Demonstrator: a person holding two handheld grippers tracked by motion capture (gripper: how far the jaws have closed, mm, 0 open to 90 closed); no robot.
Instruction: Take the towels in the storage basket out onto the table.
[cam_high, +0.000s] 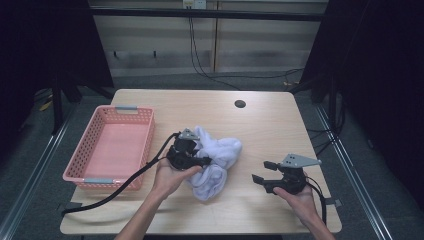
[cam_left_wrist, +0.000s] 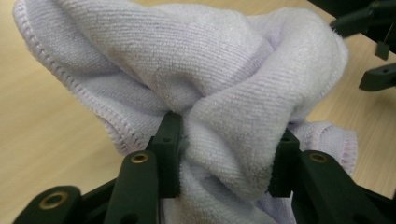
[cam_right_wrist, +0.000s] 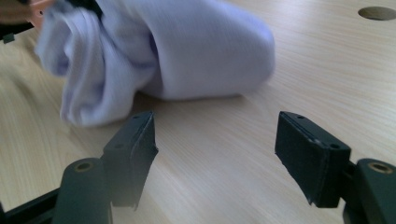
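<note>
Lavender towel (cam_high: 216, 159) bunched mid-counter, clamped in left gripper (cam_left_wrist: 224, 154) jaws; right gripper (cam_right_wrist: 219, 154) jaws spread, empty. Pink basket (cam_high: 90, 172) at left edge unfilled; transfer likely pending.

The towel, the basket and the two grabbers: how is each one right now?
towel: crumpled in a heap on the table, a fold bunched between the left jaws
left gripper: jaws around that fold, pads touching it
right gripper: open, nothing between its jaws, apart from the towel
pink basket: upright, empty
</note>
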